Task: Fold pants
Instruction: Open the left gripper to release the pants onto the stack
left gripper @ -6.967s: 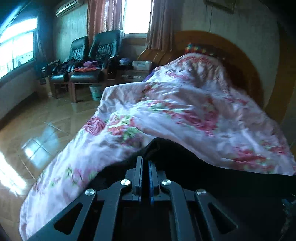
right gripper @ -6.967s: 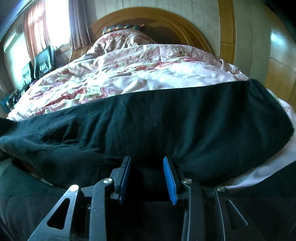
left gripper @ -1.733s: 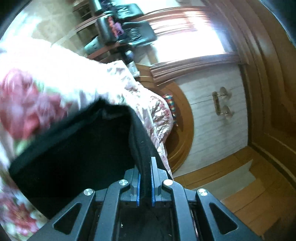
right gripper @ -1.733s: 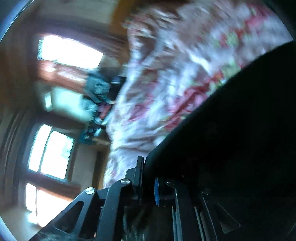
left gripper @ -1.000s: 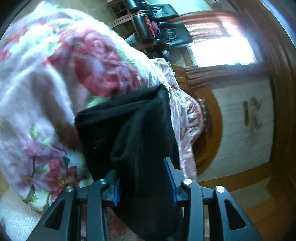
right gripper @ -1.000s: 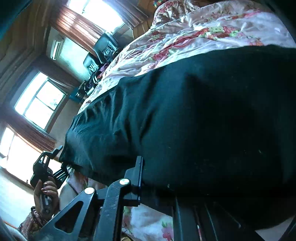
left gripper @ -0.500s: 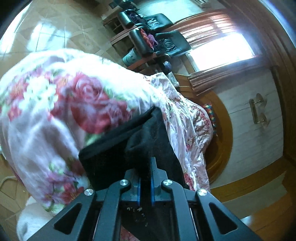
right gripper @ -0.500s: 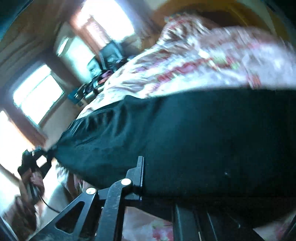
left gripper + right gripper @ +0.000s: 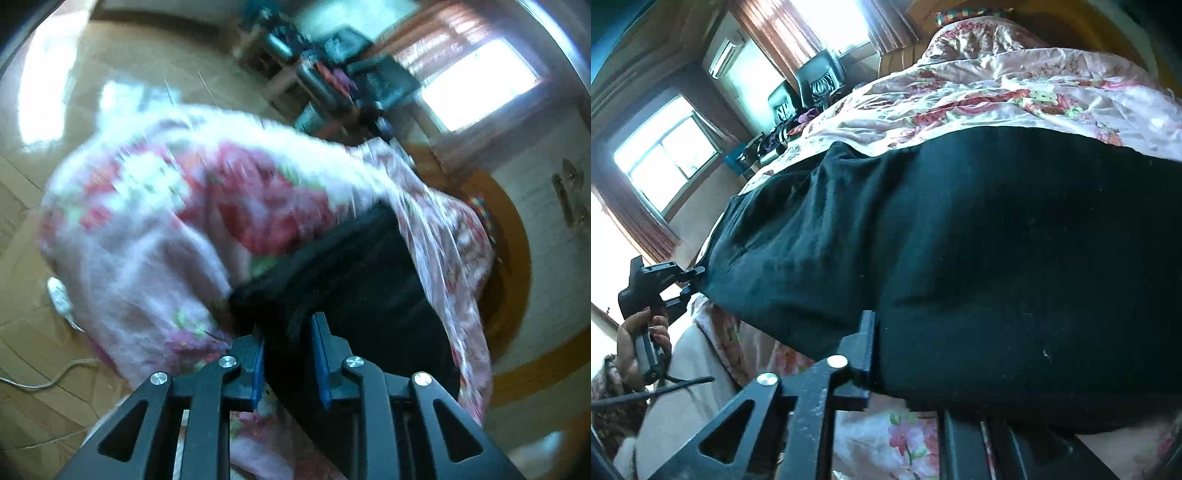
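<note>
The black pants [image 9: 960,240] lie folded across the near end of the floral quilt [image 9: 997,96]. My left gripper [image 9: 288,321] is at their left end, its jaws opening, with a bunched black edge [image 9: 284,347] loose between the blue pads [image 9: 258,365]. The right wrist view shows that left gripper [image 9: 698,273] too, held by a hand [image 9: 639,332], fingertips at the pants' corner. My right gripper [image 9: 905,332] is at the near long edge, jaws opening. Its left finger [image 9: 866,343] stands against the cloth. The pants drape over and hide the other finger.
The quilt hangs over the bed's foot toward the tiled floor [image 9: 110,74]. A white power strip [image 9: 59,295] and cable lie on the floor. Black armchairs [image 9: 816,81] stand by the windows, and the wooden headboard [image 9: 513,258] is at the far end.
The left jaws were shut on the black cloth half a second ago and now stand apart around it. The left view has swung and blurred. The pants look the same in the right view.
</note>
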A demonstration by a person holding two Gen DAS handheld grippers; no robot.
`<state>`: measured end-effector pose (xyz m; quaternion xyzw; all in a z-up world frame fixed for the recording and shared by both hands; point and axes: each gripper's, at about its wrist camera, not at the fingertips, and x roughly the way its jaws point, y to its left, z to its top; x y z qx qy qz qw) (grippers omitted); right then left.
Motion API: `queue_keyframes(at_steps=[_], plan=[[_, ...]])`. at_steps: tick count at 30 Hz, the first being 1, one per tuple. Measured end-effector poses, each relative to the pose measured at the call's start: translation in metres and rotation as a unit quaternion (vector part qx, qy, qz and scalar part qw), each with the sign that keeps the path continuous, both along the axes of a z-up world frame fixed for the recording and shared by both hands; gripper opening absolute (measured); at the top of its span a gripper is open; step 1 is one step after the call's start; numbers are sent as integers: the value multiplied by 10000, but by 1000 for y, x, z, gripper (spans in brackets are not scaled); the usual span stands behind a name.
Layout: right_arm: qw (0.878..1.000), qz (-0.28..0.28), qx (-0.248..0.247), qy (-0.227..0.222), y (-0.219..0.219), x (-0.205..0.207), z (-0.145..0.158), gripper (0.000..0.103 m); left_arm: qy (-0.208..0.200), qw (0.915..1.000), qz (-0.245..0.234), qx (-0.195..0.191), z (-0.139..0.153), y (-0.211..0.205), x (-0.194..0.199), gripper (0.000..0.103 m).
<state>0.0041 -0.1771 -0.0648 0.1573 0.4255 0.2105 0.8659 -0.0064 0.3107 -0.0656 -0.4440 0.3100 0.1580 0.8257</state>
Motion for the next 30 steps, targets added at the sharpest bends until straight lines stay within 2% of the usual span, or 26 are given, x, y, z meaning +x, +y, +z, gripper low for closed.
queue_keyframes(at_steps=[1, 3, 5, 8, 10, 12, 15, 19, 21, 23, 25, 27, 29, 30], plan=[[10000, -76, 42, -4, -4, 0, 1, 30, -107, 9994, 281, 169, 8, -2, -9, 23], [9993, -315, 199, -24, -18, 0, 5, 31, -407, 9954, 722, 476, 22, -10, -26, 24], [9975, -646, 299, -11, -36, 1, 9, 36, -717, 9916, 699, 821, 39, -26, -31, 25], [9932, -1077, 434, -15, -65, 0, 16, 40, -807, 9862, 164, 1437, 56, -59, -20, 26], [9903, -1334, 400, 12, -84, -2, 18, 40, -916, 9802, -541, 1669, 60, -90, -5, 27], [9853, -1664, 372, 31, -108, -7, 19, 40, -868, 9730, -1234, 1747, 57, -119, 12, 27], [9747, -2192, 434, 30, -146, -18, 22, 42, -741, 9557, -2328, 1641, 44, -164, 35, 27], [9483, -3132, 521, 4, -213, -37, 26, 45, -592, 9253, -3336, 1702, 28, -218, 53, 27], [9318, -3585, 561, -77, -248, -47, 30, 46, -572, 9149, -3602, 1733, 25, -239, 58, 27], [9210, -3846, 620, -91, -274, -55, 32, 47, -576, 9059, -3840, 1691, 22, -254, 63, 27], [9135, -4021, 615, -97, -295, -62, 32, 47, -604, 8958, -4033, 1766, 22, -271, 61, 27], [9080, -4136, 647, -171, -311, -70, 30, 47, -615, 8811, -4260, 1960, 21, -291, 56, 27], [9049, -4183, 725, -306, -319, -76, 26, 39, -547, 8634, -4523, 2167, 16, -314, 49, 27], [9043, -4202, 697, -286, -318, -75, 23, 26, -515, 8579, -4611, 2208, 14, -320, 47, 27]])
